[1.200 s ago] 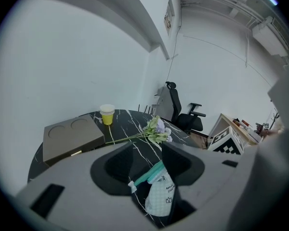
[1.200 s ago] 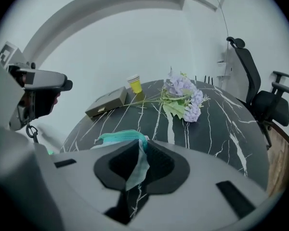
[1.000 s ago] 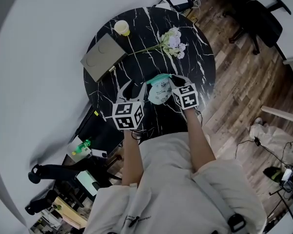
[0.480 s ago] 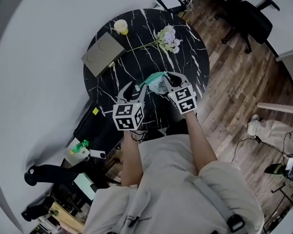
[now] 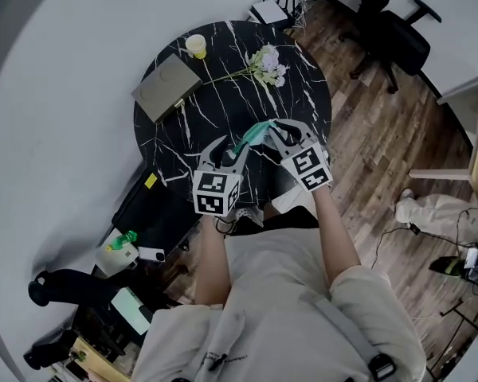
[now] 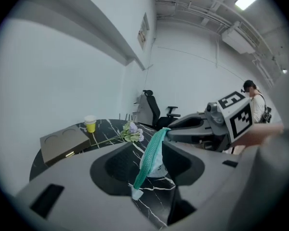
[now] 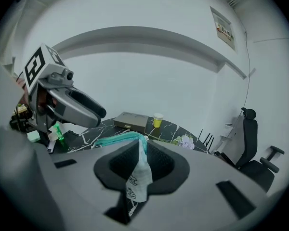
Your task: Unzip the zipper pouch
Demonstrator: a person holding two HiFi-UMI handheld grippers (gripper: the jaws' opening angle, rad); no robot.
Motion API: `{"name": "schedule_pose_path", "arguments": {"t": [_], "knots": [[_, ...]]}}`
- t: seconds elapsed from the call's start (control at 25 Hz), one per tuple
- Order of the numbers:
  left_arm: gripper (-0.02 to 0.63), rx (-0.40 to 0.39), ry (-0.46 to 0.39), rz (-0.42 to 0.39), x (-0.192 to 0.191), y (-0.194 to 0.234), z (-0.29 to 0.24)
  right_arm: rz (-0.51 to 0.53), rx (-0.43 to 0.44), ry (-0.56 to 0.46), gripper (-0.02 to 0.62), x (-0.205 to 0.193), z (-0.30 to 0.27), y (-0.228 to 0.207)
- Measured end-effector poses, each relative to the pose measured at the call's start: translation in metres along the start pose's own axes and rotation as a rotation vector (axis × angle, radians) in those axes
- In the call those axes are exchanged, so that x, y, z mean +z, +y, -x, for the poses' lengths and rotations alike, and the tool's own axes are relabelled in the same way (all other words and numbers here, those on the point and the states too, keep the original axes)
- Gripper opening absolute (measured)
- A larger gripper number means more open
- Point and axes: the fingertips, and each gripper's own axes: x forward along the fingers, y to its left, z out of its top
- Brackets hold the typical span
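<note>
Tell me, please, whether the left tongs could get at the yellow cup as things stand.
Probably not. The left tongs look clamped on one end of the zipper pouch, which the right tongs grip too; the yellow cup stands at the far edge of the table, near the flat box.

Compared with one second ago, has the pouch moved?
Yes. The pouch has risen above the table and turned from face-up to edge-on.
</note>
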Motion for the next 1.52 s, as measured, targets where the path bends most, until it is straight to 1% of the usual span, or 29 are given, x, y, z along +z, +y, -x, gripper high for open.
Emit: {"name": "schedule_pose_path", "arguments": {"t": [0.08,0.16,0.28,0.4,0.44,0.48,0.52,0.6,0.64,0.72,0.8,0.96,1.16,1.2,1.32,1.4,1.48,1.52], "knots": [[0.197,-0.048,0.015,-0.110,-0.001,-0.015,-0.002,0.012,0.019,-0.016,0.057,0.007,0.012,0.009],[0.207,-0.091,0.031,-0.195,0.000,-0.026,-0.003,0.030,0.040,-0.030,0.058,0.014,0.022,0.021],[0.210,-0.163,0.061,-0.257,-0.005,-0.039,-0.001,0.029,0.062,-0.060,0.058,0.023,0.033,0.038],[0.208,-0.241,0.078,-0.303,-0.013,-0.052,0.004,-0.007,0.077,-0.098,0.058,0.028,0.042,0.049],[0.197,-0.263,0.074,-0.316,-0.014,-0.054,0.007,-0.015,0.081,-0.106,0.058,0.029,0.045,0.052],[0.140,-0.281,0.069,-0.322,-0.016,-0.056,0.010,-0.022,0.085,-0.114,0.058,0.029,0.047,0.056],[0.063,-0.298,0.066,-0.318,-0.017,-0.056,0.013,-0.031,0.091,-0.121,0.060,0.028,0.049,0.059],[0.043,-0.333,0.070,-0.304,-0.018,-0.056,0.019,-0.048,0.108,-0.137,0.066,0.027,0.053,0.065],[0.040,-0.347,0.074,-0.314,-0.019,-0.056,0.022,-0.054,0.119,-0.142,0.073,0.025,0.055,0.068],[0.038,-0.366,0.099,-0.361,-0.023,-0.055,0.027,-0.059,0.151,-0.150,0.103,0.021,0.058,0.072],[0.038,-0.376,0.138,-0.419,-0.030,-0.055,0.034,-0.060,0.198,-0.146,0.123,0.014,0.062,0.076],[0.037,-0.389,0.172,-0.513,-0.036,-0.052,0.046,-0.066,0.317,-0.121,0.208,-0.001,0.064,0.085],[0.038,-0.417,0.204,-0.581,-0.045,-0.050,0.059,-0.086,0.449,-0.131,0.274,-0.006,0.057,0.103],[0.038,-0.426,0.215,-0.598,-0.047,-0.051,0.061,-0.098,0.483,-0.138,0.278,-0.006,0.055,0.108],[0.038,-0.460,0.240,-0.644,-0.054,-0.056,0.067,-0.144,0.582,-0.161,0.276,-0.004,0.050,0.120],[0.038,-0.478,0.245,-0.659,-0.057,-0.059,0.070,-0.160,0.641,-0.171,0.266,-0.003,0.050,0.129],[0.037,-0.483,0.247,-0.664,-0.058,-0.060,0.073,-0.163,0.708,-0.172,0.222,-0.002,0.054,0.139],[0.038,-0.482,0.249,-0.665,-0.058,-0.061,0.074,-0.160,0.732,-0.170,0.162,-0.002,0.056,0.142]]}}
